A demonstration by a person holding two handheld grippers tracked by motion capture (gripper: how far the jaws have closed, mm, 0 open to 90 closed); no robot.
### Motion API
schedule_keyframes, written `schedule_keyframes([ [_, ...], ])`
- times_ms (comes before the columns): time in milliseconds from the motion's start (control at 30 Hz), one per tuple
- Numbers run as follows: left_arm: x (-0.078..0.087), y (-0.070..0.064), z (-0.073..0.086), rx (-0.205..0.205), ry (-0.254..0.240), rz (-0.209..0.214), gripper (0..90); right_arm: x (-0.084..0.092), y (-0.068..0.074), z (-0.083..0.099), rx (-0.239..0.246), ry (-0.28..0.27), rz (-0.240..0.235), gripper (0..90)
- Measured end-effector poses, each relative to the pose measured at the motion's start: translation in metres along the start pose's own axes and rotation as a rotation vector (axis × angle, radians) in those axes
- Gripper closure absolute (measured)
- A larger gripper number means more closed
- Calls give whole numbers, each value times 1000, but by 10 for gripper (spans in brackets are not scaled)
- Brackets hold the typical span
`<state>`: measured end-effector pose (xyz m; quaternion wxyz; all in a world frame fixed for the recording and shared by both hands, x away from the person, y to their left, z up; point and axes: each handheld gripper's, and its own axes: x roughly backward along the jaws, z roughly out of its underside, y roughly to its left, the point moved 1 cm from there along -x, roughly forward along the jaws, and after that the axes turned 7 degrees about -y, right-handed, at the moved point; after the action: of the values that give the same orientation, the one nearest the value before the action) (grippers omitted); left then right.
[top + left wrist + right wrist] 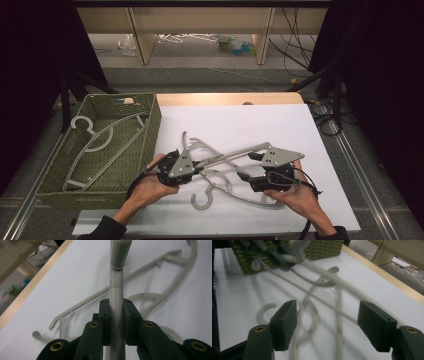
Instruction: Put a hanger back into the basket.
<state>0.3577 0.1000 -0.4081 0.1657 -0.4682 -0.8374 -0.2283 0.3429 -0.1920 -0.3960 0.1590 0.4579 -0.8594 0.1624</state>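
A grey plastic hanger (pixel 240 151) is lifted at a slant over the white table top (pixel 260 125). My left gripper (pixel 200 164) is shut on one end of it. In the left gripper view the pads (pixel 105 315) press on both sides of the hanger's bar (pixel 117 290). My right gripper (pixel 248 166) stands open just right of it, over the other hangers. In the right gripper view its jaws (pixel 330 322) are wide apart with nothing gripped, and the held hanger (pixel 332 278) crosses blurred above them. Two more grey hangers (pixel 202 200) (pixel 308 312) lie crossed on the table below.
A green woven basket (pixel 150 125) stands at the table's left with one grey hanger (pixel 100 142) lying inside. The table's wooden far edge (pixel 225 98) runs behind the white top. Cables and loose items lie on the floor beyond.
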Motion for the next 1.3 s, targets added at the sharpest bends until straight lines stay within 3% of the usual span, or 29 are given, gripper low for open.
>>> schedule_keyframes([
  [100,8,10,-2,110,-3,-17,789,-3,6,2,-9,8,-18,311],
  [233,17,18,-2,207,-27,-30,789,-8,11,8,-22,37,-48,300],
  [367,23,22,-1,332,-83,-21,789,-12,13,14,-34,59,-66,297],
  [633,38,31,-3,495,-154,10,790,-13,15,18,-34,72,-84,297],
  [767,51,33,-9,542,-195,17,790,-11,16,19,-42,67,-82,297],
  [967,70,32,-23,581,-230,26,790,-11,17,20,-43,69,-82,296],
  [1200,89,38,-34,598,-240,30,790,-10,16,23,-45,69,-84,296],
  [1300,100,45,-38,595,-240,6,790,-9,16,23,-49,71,-84,296],
])
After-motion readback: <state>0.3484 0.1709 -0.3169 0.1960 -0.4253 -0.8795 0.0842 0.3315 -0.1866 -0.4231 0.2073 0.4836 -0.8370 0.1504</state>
